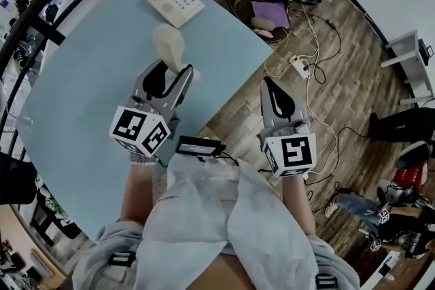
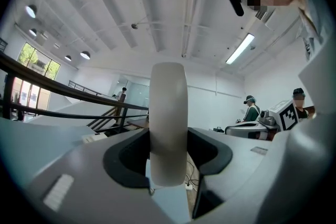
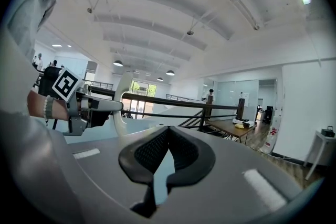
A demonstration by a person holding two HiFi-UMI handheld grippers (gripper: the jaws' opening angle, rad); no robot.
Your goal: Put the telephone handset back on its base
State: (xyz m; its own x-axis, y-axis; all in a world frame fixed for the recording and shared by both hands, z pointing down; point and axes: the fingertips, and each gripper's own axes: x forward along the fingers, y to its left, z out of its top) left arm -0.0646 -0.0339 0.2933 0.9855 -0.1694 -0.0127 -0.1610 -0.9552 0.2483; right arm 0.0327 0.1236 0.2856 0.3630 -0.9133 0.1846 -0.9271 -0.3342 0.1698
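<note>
The left gripper (image 1: 174, 75) is clamping the cream telephone handset (image 1: 168, 44) by one end, and the head view is showing the rest of the handset sticking out ahead of the jaws over the pale blue table (image 1: 75, 112). The base (image 1: 175, 2), white with a keypad, is sitting near the table's far edge, well apart from the handset. Only the head view is taking in this gap. The left gripper view is pointing up toward the ceiling and is not showing the base, but it is making the grip plain: both dark pads are pressing against the handset's sides, with the handset (image 2: 168, 113) rising straight up between them. The right gripper (image 1: 271, 83) is hanging off the table's near edge, above the wooden floor (image 1: 340, 98). Its own view is showing its jaws drawn together at the tips with nothing between them. That view is also catching the left gripper from the side, with the handset (image 3: 122, 97) standing upright out of it above the table.
</note>
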